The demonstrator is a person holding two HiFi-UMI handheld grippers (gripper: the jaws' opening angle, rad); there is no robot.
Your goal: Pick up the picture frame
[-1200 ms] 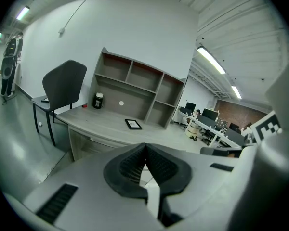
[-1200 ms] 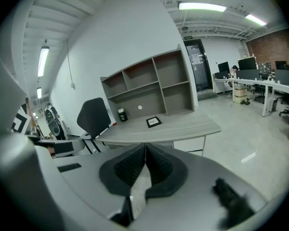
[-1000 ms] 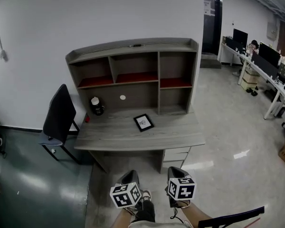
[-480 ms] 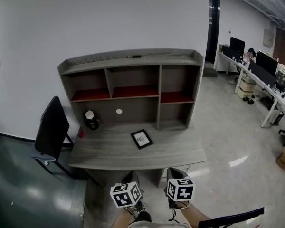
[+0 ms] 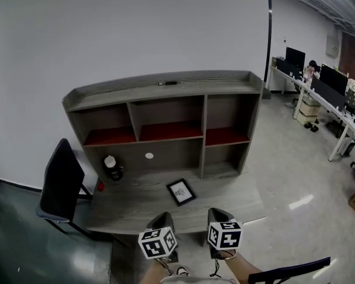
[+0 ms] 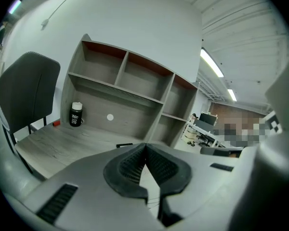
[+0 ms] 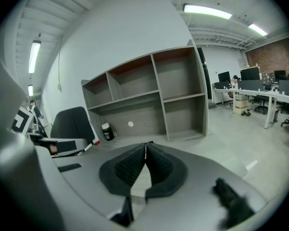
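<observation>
I held the left gripper (image 6: 145,146) and the right gripper (image 7: 145,146) side by side at the near edge of the desk (image 5: 130,207), each with its jaws pressed together on nothing. Just beyond them the picture frame (image 5: 181,191) lay flat near the middle of the desk, apart from both grippers. Farther back a black bottle (image 5: 112,167) stood at the left below the shelves (image 5: 165,108), and a dark chair (image 5: 60,182) sat off the desk's left end.
</observation>
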